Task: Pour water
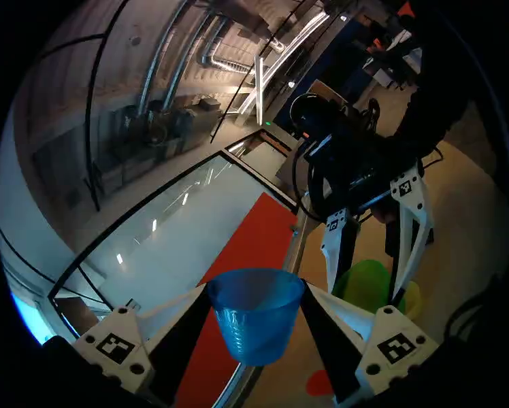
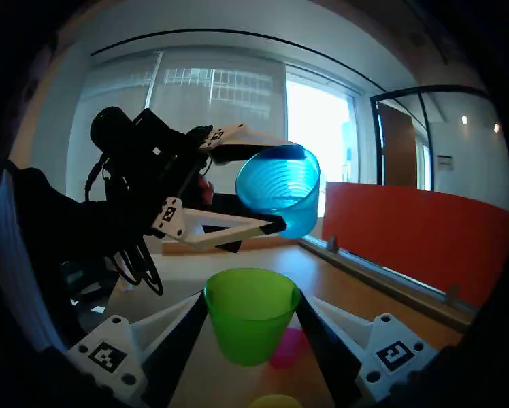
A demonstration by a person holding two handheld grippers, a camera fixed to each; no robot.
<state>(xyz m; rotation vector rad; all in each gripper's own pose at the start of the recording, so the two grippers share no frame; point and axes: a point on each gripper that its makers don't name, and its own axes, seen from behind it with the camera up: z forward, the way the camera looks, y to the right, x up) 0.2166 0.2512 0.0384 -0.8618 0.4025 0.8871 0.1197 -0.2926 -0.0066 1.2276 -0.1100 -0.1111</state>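
Note:
My left gripper (image 1: 254, 299) is shut on a translucent blue cup (image 1: 256, 323), its fingers pressing both sides. In the right gripper view that left gripper (image 2: 292, 187) holds the blue cup (image 2: 280, 189) tipped on its side, mouth turned towards the camera, up and slightly right of the green cup. My right gripper (image 2: 251, 299) is shut on a green cup (image 2: 251, 325) that stands upright between its fingers. The left gripper view shows the right gripper (image 1: 365, 285) with the green cup (image 1: 367, 282) beyond the blue one. I see no stream of water between the cups.
A pink cup (image 2: 290, 348) and a yellow cup (image 2: 275, 401) sit on the wooden table (image 2: 363, 292) below the green cup. A red partition panel (image 2: 424, 238) runs along the table's right side. A person's dark sleeve (image 2: 57, 231) is at the left.

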